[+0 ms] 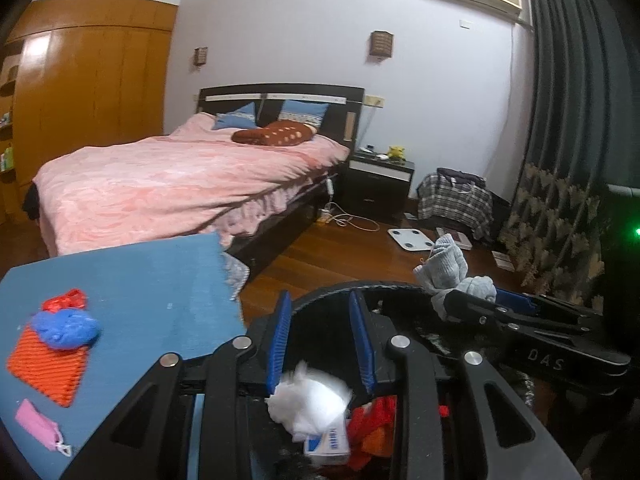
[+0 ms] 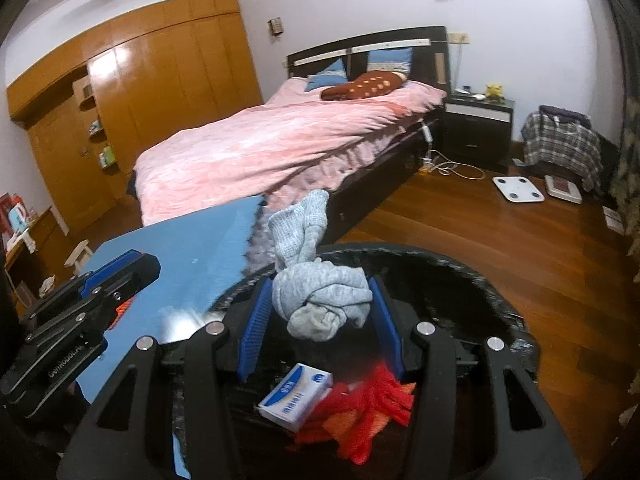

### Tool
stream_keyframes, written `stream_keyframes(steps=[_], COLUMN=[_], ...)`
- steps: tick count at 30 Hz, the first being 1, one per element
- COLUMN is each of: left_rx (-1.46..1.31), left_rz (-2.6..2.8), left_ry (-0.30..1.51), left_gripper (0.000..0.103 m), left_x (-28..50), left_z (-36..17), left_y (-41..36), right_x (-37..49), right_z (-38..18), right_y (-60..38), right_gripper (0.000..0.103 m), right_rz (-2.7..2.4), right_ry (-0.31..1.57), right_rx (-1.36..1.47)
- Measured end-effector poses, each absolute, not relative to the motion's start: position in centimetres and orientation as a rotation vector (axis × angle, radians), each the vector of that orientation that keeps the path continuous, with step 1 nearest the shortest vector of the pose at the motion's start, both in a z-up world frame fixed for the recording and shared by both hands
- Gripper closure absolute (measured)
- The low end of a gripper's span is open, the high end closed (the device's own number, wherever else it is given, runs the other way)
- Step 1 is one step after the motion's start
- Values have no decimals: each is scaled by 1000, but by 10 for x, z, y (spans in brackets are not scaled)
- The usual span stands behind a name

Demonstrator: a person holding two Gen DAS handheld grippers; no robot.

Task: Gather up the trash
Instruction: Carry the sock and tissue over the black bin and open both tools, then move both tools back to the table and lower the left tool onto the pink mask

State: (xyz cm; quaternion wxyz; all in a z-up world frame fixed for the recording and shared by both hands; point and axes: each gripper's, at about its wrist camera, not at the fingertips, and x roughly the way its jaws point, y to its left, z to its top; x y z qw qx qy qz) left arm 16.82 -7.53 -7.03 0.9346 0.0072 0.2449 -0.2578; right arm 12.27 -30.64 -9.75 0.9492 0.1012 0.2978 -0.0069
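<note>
My right gripper [image 2: 320, 284] is shut on a knotted bundle of grey socks [image 2: 320, 300] and holds it over a black round bin [image 2: 480, 272]. In the bin lie a white and blue box [image 2: 296, 396] and red netting [image 2: 372, 404]. My left gripper [image 1: 320, 300] hangs over the bin rim [image 1: 384, 286] with a white tissue wad [image 1: 308, 400] pinched deep between its blue pads. The blue table [image 1: 140, 280] to the left carries an orange net pad [image 1: 44, 364], a crumpled blue bag [image 1: 66, 328], a red scrap [image 1: 66, 300] and a pink item [image 1: 38, 426].
A bed with a pink cover [image 1: 180, 184] stands behind the table, with a dark nightstand [image 1: 380, 184] beside it. On the wooden floor are a white scale [image 1: 410, 238], cables [image 1: 352, 220] and a plaid bag [image 1: 456, 200]. Dark curtains [image 1: 568, 100] hang at the right and a wooden wardrobe [image 1: 92, 80] stands at the left.
</note>
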Motion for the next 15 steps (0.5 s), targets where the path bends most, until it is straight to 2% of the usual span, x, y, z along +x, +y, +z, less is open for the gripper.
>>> stream_keyframes(steps=[4,7,9,10,12,15], left_rx=[30,35,38,38,39,32], left_rz=[-560,-558,-548,-540,-521,-488], left_ry=[518,531,533,535,536,536], left_gripper=[73,71,56,54,42,35], left_x=[169,169,169,169,168,168], left_z=[-75,-78,-79,-79,-80,-79], left_y=[-90,-92,-90,-88,-82,-70], right_x=[119,115,112,113,111,112], right_z=[-104,-107,-108,-109,-110,-110], right_y=[-318,-324,-326,-328,-330,-328], right_gripper=[52,37,21,18,12,9], right_rz=[-41,-67,-82,-88,-98,-96], right_ry=[620,621,615,612,604,606], right_rx=[214,216,217,216,216,225])
